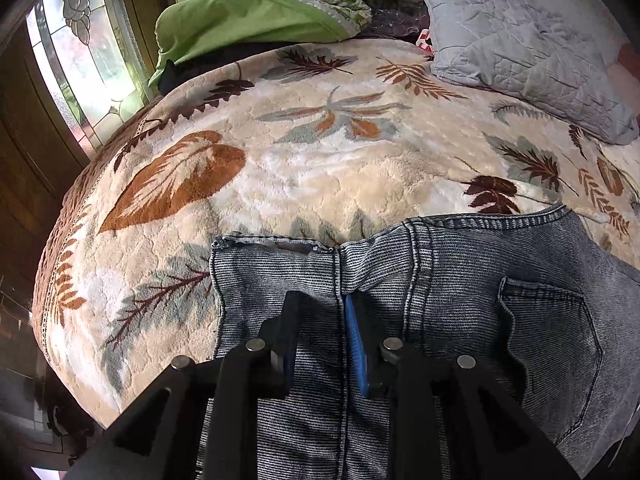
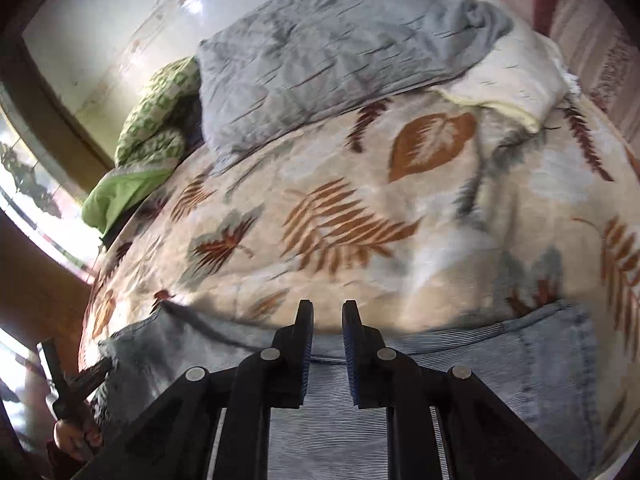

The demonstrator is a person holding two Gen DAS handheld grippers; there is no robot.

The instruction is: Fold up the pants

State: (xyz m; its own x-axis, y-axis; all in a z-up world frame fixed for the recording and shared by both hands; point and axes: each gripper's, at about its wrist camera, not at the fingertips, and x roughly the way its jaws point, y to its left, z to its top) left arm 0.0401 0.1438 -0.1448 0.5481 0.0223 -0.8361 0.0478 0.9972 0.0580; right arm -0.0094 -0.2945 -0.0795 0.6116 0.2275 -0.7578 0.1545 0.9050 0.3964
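Jaws parted over jeans (image 1: pixel 460 280)

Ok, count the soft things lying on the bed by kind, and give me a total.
Jeans: 1
Leaf-print blanket: 1
Grey quilt: 1
Green bedding bundle: 1
Total: 4

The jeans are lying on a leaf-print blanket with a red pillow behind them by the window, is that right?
Not quite. The pillow by the window is green, not red, as the left wrist view shows. The jeans do lie on the leaf-print blanket.
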